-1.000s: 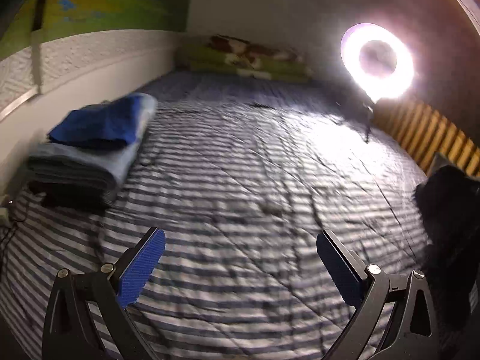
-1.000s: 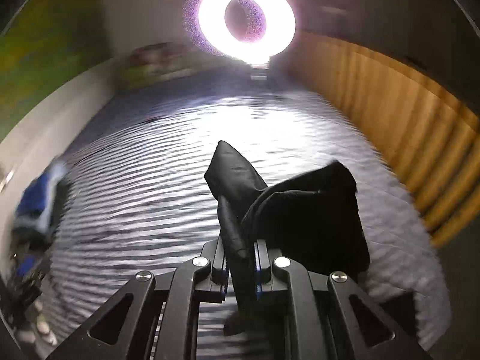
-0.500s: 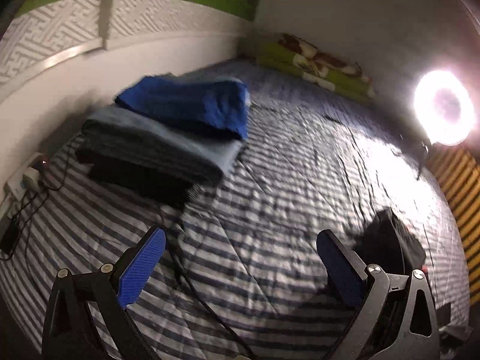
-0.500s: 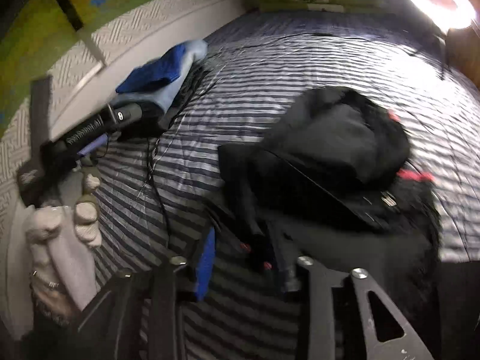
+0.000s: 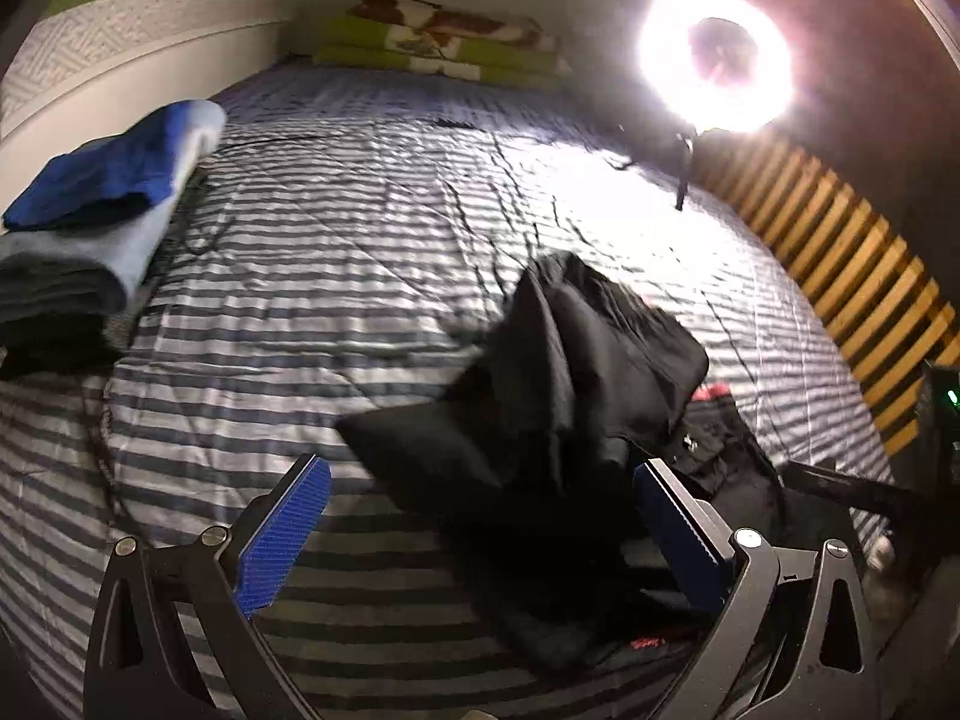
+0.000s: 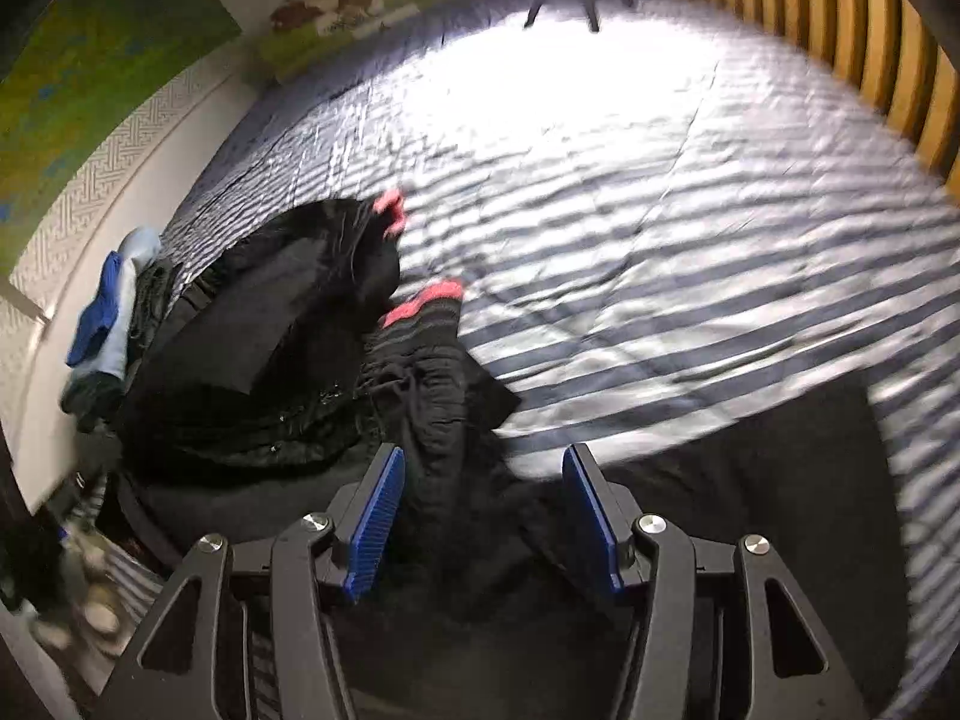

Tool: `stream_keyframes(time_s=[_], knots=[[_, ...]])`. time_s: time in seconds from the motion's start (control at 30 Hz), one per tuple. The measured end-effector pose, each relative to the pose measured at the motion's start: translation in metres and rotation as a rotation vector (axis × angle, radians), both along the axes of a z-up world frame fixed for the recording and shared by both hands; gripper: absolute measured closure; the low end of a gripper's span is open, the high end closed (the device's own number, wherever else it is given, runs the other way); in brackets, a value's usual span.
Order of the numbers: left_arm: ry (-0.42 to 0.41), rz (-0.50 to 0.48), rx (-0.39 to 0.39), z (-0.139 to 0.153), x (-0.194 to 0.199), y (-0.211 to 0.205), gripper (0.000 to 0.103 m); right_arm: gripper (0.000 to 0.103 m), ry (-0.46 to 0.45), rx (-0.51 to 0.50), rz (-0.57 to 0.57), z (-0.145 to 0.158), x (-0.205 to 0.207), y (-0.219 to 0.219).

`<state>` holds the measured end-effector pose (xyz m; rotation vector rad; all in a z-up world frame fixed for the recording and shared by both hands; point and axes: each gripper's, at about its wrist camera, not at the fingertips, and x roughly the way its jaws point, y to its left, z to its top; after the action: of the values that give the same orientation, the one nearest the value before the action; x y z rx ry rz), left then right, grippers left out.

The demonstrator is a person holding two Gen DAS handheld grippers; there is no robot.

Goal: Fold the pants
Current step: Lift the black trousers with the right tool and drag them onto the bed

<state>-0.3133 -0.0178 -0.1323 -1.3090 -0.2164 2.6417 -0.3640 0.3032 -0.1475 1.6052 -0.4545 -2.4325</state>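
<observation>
Black pants point(image 5: 576, 372) with red trim lie crumpled in a heap on the striped bed cover point(image 5: 336, 276). In the right wrist view the same pants point(image 6: 288, 348) spread to the left, red-edged parts point(image 6: 420, 300) showing. My left gripper point(image 5: 480, 510) is open, its blue pads wide apart, hovering just short of the heap. My right gripper point(image 6: 483, 504) is open too, with black cloth lying under and between its fingers, not pinched.
A stack of folded blue and grey clothes point(image 5: 102, 210) sits at the left by the wall. A ring light point(image 5: 714, 57) on a tripod stands at the far right. Wooden slats point(image 5: 852, 276) line the right side. Pillows point(image 5: 444, 42) lie at the head.
My right gripper has let go of the black pants and opened; the pants now lie on the bed. My left gripper swung from the folded stack toward the heap.
</observation>
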Motion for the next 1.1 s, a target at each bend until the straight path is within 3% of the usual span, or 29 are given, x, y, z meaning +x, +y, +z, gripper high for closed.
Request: stream_keyframes(time_s=[0.1,0.2,0.3,0.57,0.77,0.93,1.1], knots=[[-0.022,-0.01,-0.012,-0.012,-0.005,0.008,0.001,0.052,-0.036,-0.03,0.023,-0.018,-0.018,-0.015],[-0.042,-0.005,0.008,-0.021,-0.01,0.004,0.001,0.086,-0.005,-0.043,0.042,-0.014,-0.018,-0.025],[-0.04,-0.007,-0.001,-0.023,-0.009,0.003,0.001,0.093,0.072,-0.046,0.045,0.006,0.0,-0.02],[-0.059,-0.033,0.012,-0.025,-0.005,0.009,0.004,0.094,0.169,-0.084,-0.072,0.042,0.086,0.031],[-0.022,-0.046,0.016,-0.005,0.018,0.016,0.004,0.094,0.138,-0.008,-0.093,0.025,0.136,0.036],[0.029,-0.005,-0.052,0.012,0.03,0.01,0.004,0.094,0.077,-0.021,-0.101,0.003,0.151,0.047],[0.035,0.012,-0.093,0.036,0.018,0.008,0.004,0.094,0.117,0.026,-0.184,0.012,0.168,0.077]])
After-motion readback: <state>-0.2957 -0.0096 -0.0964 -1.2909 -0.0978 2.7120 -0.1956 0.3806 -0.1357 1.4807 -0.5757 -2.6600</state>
